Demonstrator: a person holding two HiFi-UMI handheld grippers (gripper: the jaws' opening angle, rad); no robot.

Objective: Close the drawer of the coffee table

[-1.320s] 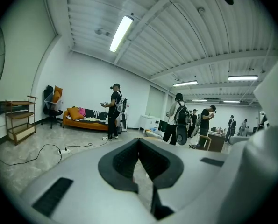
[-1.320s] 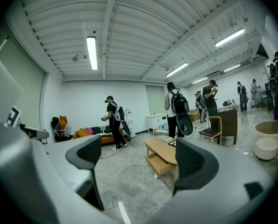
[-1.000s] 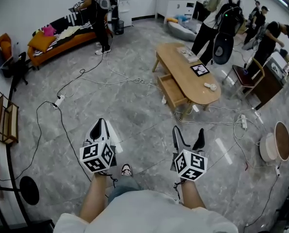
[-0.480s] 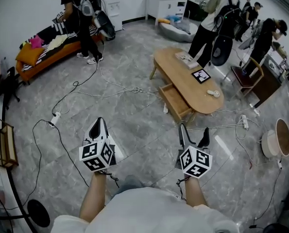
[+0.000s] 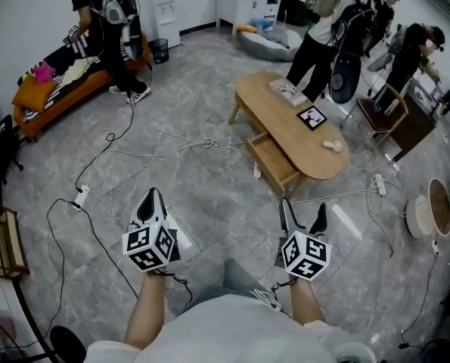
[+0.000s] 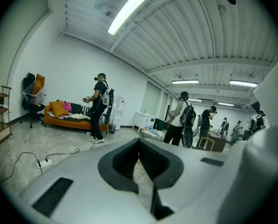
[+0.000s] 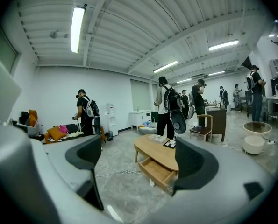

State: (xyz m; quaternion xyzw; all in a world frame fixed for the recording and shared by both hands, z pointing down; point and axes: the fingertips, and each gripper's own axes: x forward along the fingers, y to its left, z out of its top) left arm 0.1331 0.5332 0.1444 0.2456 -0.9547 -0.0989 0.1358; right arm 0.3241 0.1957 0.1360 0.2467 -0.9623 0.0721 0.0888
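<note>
Drawer (image 5: 272, 161): one, wooden, pulled out from the near long side of the coffee table (image 5: 274, 108), ahead and to the right of the person and well apart from both grippers. Interior looks empty. Judged rigid and light, sliding on its runners; no handle can be made out, so contact is best as a flat push at the middle of the front panel, kept square so it does not jam. Coffee table: one, oval, light wood, on a polished stone floor where it may slide under a hard shove. Tabletop: one square marker card (image 5: 311, 117), one small white object (image 5: 330, 145). Left gripper (image 5: 152, 203): one, jaws pressed together, nothing held. Right gripper (image 5: 301, 216): one, jaws spread, empty. Surrounds: one orange sofa (image 5: 58, 89), at least four people standing.
</note>
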